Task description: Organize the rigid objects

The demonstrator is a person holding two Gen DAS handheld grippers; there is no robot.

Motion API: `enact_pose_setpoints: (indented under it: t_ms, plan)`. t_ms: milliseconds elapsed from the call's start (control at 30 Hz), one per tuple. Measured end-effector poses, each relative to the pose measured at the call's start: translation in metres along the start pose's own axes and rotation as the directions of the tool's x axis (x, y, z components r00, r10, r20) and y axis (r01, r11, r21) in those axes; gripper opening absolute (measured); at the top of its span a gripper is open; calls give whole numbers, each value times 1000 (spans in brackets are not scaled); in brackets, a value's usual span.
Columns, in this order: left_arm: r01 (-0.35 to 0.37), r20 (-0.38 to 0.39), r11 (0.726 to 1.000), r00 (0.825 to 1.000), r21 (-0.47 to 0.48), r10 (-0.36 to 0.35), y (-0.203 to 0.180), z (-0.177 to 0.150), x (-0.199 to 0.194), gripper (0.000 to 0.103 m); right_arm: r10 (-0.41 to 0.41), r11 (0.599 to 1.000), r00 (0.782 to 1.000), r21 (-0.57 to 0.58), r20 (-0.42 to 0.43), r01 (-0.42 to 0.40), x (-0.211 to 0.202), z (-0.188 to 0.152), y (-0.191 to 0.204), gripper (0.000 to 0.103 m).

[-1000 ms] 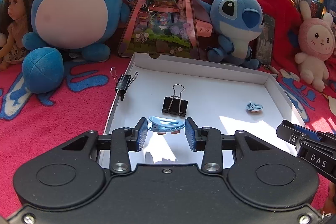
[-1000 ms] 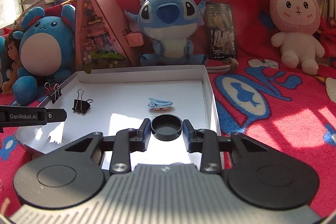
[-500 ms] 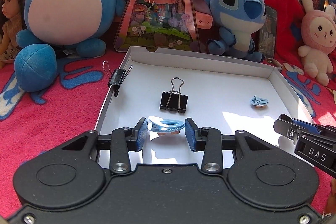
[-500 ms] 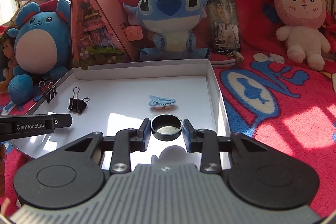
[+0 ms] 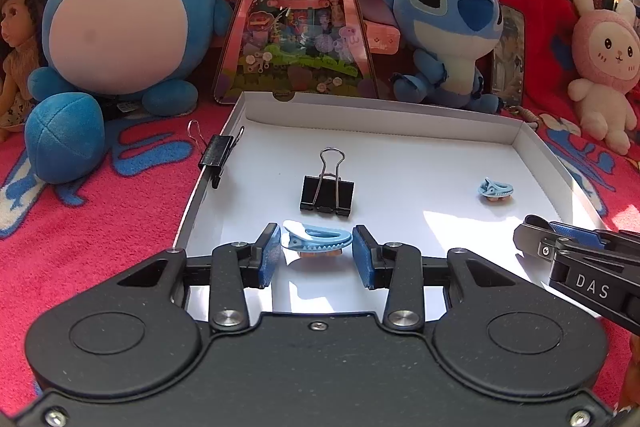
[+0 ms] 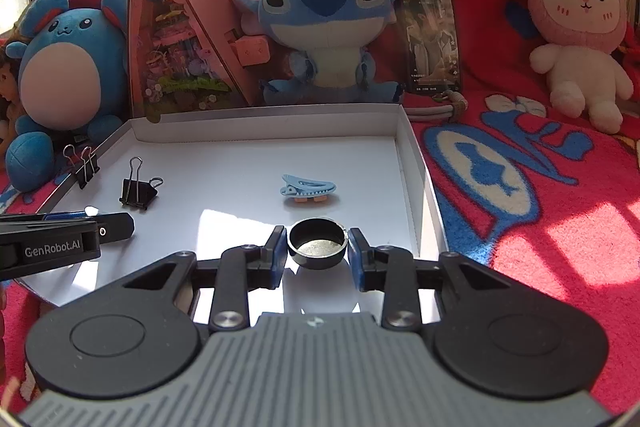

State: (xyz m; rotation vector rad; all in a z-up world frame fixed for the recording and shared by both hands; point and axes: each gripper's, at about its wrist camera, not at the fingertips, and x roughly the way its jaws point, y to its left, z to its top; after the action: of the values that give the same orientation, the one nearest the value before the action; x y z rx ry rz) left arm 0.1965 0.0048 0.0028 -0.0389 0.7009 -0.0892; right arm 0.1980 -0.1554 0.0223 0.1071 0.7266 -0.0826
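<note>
A white shallow box (image 5: pixel 532 143) (image 6: pixel 412 163) lies on the red blanket. My left gripper (image 5: pixel 316 251) is shut on a light blue shark hair clip (image 5: pixel 318 241) and holds it over the box's near left part. My right gripper (image 6: pixel 317 247) is shut on a small black round lid (image 6: pixel 317 242) over the box's near right part. A second blue shark clip (image 5: pixel 495 190) (image 6: pixel 307 189) lies in the box. A black binder clip (image 5: pixel 327 193) (image 6: pixel 138 189) lies in the box. Another binder clip (image 5: pixel 218 155) (image 6: pixel 85 169) is clamped on the box's left rim.
Behind the box stand a round blue plush (image 5: pixel 116 27), a pink triangular display box (image 5: pixel 298 27), a Stitch plush (image 6: pixel 324 27), a phone (image 6: pixel 432 35) and a pink rabbit plush (image 6: pixel 576 39). A doll (image 5: pixel 16 39) sits far left.
Both grippers have moved closer to the box and a little lower with their objects held. The things in the box have not moved.
</note>
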Motion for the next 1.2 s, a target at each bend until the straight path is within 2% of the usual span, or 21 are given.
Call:
enact_pose_setpoints:
  t_ms: [633, 733, 933, 967, 1033, 1200]
  plan:
    - [-19, 17, 1000, 1000, 21, 19, -3, -2, -1, 38, -4, 1000, 1000, -10, -7, 4, 2, 0, 1, 38]
    - [-21, 18, 999, 1000, 24, 20, -4, -2, -1, 38, 5, 1000, 1000, 0, -4, -5, 1, 0, 0, 40]
    - [-5, 14, 1000, 1000, 7, 5, -2, -2, -5, 46, 9, 1000, 1000, 4, -2, -9, -1, 0, -1, 42]
    - [-4, 15, 1000, 1000, 5, 4, -2, -2, -6, 48, 9, 1000, 1000, 5, 1, -9, -2, 0, -1, 44]
    - [-5, 20, 1000, 1000, 5, 5, -2, -2, -9, 52, 8, 1000, 1000, 7, 9, -8, -4, 0, -1, 56]
    - [-8, 52, 1000, 999, 16, 7, -4, -2, -22, 72, 18, 1000, 999, 13, 27, -19, -13, 1, -2, 63]
